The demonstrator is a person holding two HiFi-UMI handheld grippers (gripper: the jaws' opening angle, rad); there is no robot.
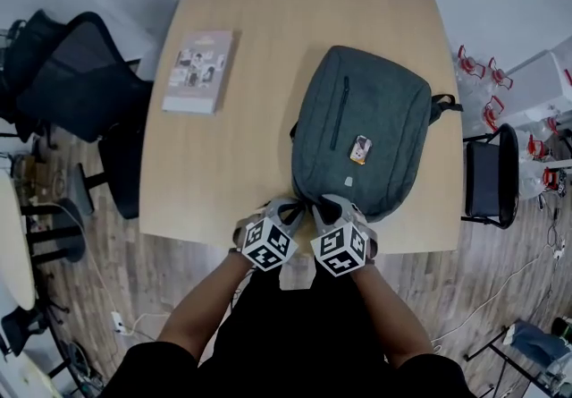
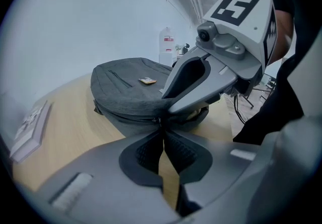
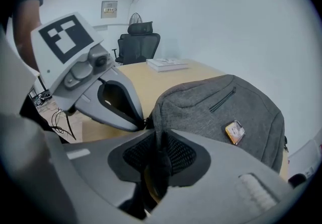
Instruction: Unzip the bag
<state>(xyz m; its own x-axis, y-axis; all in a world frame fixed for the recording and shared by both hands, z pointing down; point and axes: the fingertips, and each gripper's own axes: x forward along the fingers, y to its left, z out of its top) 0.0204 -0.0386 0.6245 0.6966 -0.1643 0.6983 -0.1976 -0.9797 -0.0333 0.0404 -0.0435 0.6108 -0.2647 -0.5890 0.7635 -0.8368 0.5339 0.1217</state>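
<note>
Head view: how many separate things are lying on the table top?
2. A book lies near the far left corner of the table. A grey backpack lies right of centre, its near end at the near edge. Something small could be hidden under the backpack.

book (image 1: 199, 71), wooden table (image 1: 259, 155), black chair (image 1: 82, 79)

Your bag (image 1: 362, 110) is dark grey with a small orange and white tag (image 1: 361, 149), the table (image 1: 255, 164) is light wood, the book (image 1: 199, 70) is pink with little pictures, the chair (image 1: 76, 74) is black, and your left gripper (image 1: 293, 206) and right gripper (image 1: 327, 202) are pale grey with black and white square marks.
</note>
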